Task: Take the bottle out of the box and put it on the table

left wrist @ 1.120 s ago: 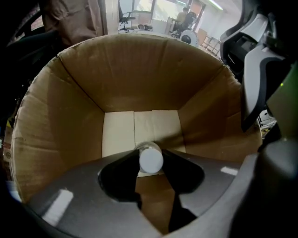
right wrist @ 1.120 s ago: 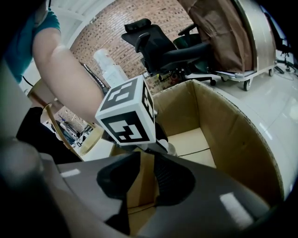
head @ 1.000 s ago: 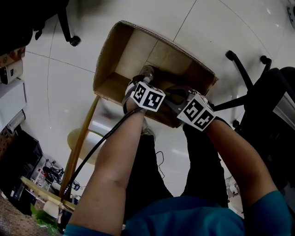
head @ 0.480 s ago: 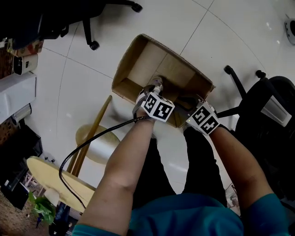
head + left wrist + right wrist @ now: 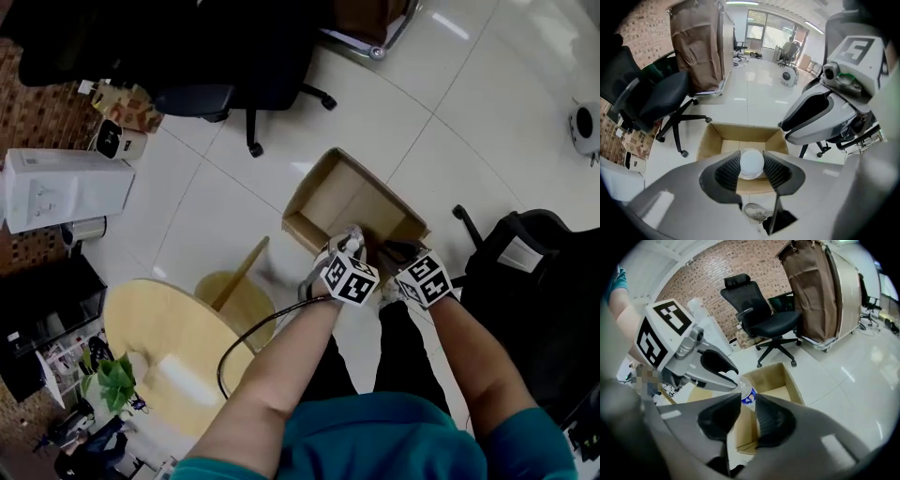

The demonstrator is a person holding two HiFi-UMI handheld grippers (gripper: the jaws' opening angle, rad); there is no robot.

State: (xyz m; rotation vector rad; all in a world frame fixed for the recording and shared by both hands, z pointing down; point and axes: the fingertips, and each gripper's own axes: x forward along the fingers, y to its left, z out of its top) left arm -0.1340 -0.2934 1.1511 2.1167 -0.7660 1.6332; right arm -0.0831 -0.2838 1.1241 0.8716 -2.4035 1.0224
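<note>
Clear bottle (image 5: 746, 393), white cap (image 5: 752, 162), blue label (image 5: 749, 398)

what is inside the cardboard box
Only bare cardboard floor shows in the box; the bottle hangs over it in the left gripper. Its near edge is hidden behind them.

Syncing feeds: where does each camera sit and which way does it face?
Head view: on the person's head, facing steeply down at the box; both forearms, left gripper and right gripper show.
Left gripper view: on the left gripper, facing down along its jaws, shut on the cap of the bottle; right gripper alongside.
Right gripper view: on the right gripper, facing slantwise down; left gripper shows.
Shared by both gripper views: bottle, box.
</note>
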